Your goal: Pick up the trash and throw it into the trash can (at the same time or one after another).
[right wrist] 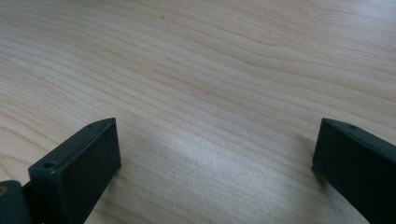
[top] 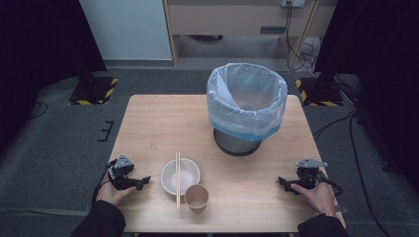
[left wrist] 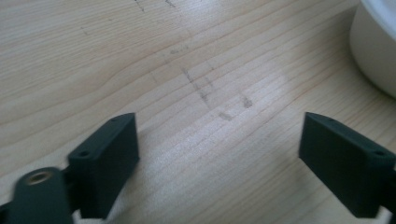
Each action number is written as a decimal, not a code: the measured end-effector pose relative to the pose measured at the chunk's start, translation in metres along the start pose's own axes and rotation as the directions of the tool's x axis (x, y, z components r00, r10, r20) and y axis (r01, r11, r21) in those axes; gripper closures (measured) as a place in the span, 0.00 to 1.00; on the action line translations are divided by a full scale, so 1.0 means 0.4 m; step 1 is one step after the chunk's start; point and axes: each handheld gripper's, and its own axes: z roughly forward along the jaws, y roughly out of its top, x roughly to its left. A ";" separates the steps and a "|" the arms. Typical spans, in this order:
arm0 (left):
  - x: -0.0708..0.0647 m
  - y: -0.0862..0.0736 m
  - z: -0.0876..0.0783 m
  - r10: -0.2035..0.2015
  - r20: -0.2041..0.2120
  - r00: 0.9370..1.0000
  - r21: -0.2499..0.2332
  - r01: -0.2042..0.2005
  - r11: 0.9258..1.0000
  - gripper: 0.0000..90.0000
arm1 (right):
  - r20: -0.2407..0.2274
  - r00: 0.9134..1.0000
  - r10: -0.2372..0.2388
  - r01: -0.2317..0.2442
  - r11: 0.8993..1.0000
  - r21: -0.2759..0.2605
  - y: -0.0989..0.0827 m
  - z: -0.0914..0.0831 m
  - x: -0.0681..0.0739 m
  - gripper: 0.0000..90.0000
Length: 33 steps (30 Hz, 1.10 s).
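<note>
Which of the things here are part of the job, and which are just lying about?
Part of the job:
- white bowl
- chopsticks lying across the bowl
- paper cup
- lined bin, probably where they go
- left hand-held gripper and right hand-held gripper, both open

Just lying about:
- cables on the floor
- striped stand bases

The person wears dark long sleeves [top: 101, 219] that reach the wrists. Each hand-held gripper is black, the left gripper [top: 144, 180] and the right gripper [top: 280, 181] each topped by a grey three-cornered plate and trailing a black cable. The jaws are flat matt-black blocks with small screw holes.
</note>
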 end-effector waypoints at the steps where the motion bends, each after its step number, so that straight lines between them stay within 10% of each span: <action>1: 0.000 0.003 -0.005 -0.008 -0.004 1.000 -0.002 0.008 1.000 0.17 | 0.002 1.000 0.000 0.000 1.000 0.006 -0.002 -0.004 0.000 0.02; 11: -0.005 0.039 -0.083 -0.054 -0.107 0.993 -0.190 0.033 0.981 0.19 | 0.012 1.000 0.009 -0.009 1.000 0.010 -0.006 -0.011 0.000 0.03; 19: -0.020 0.063 -0.148 -0.111 -0.152 0.982 -0.348 0.052 0.936 0.20 | 0.009 1.000 0.017 -0.017 1.000 0.021 -0.003 -0.011 0.001 0.03; 20: -0.036 0.075 -0.161 -0.111 -0.143 0.983 -0.389 0.047 0.920 0.21 | 0.009 1.000 0.014 -0.014 1.000 0.018 -0.003 -0.011 0.001 0.03; 24: -0.070 0.093 -0.170 -0.092 -0.131 0.987 -0.425 0.028 0.905 0.24 | 0.015 1.000 0.021 -0.021 0.999 0.033 0.001 -0.011 0.002 0.03; 28: -0.127 0.116 -0.156 -0.054 -0.093 0.994 -0.420 0.010 0.907 0.30 | 0.023 0.999 0.026 -0.027 0.999 0.028 0.000 -0.011 0.004 0.03; 33: -0.188 0.132 -0.119 -0.034 -0.035 0.999 -0.364 0.019 0.931 0.36 | 0.025 0.999 0.026 -0.027 0.999 0.029 0.000 -0.011 0.005 0.03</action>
